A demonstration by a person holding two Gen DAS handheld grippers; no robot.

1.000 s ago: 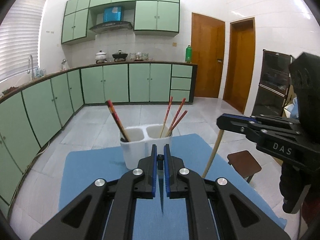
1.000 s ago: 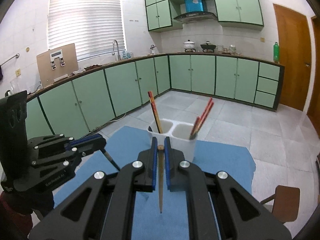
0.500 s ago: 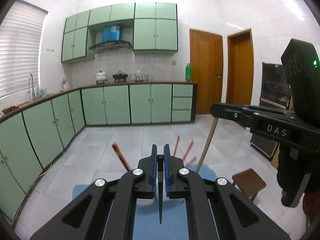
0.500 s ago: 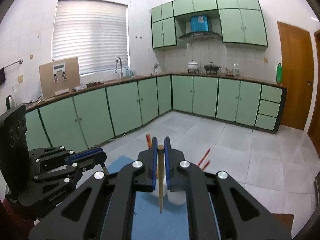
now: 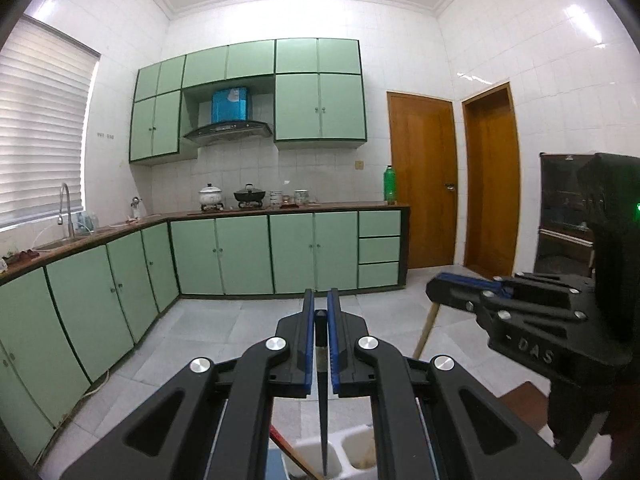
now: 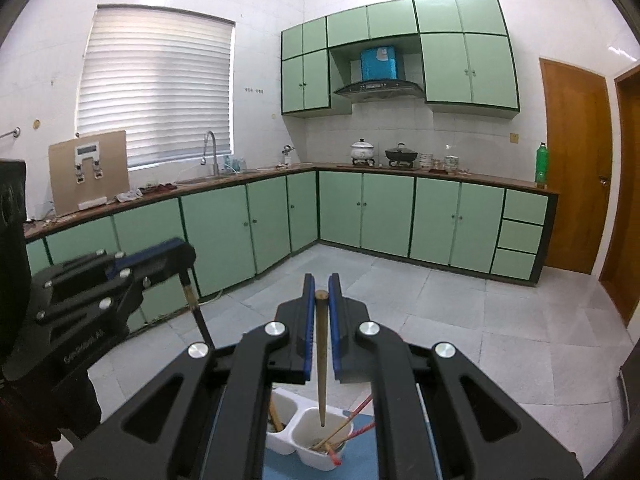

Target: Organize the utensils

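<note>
A white two-compartment utensil holder is seen low in both wrist views, standing on a blue mat, with red chopsticks leaning in one cell and a darker pair in the other. Directly above it, a dark tapered chopstick is held clenched in the left gripper, tip hanging down over the holder's left cell as that camera shows it. A pale wooden chopstick is gripped the same way by the right gripper, its point hanging over the cell nearer the red pair. Both sets of jaws are closed tight on their sticks, each stick pinched near its thick end.

The step in hand is judged to be delivery: two sticks are carried over the holder and are about to be dropped in. A short vertical descent is called for, with each tip kept inside its own rim, and the divider between the cells avoided. Release should be made only once the tips are well inside, since a tapered stick could glance off the rim and slide onto the mat.

Room is tight between the two grippers, which stand just beside each other; the sticks already leaning outward narrow each opening. Beyond the mat, a wide tiled floor and green cabinets are seen well apart.
</note>
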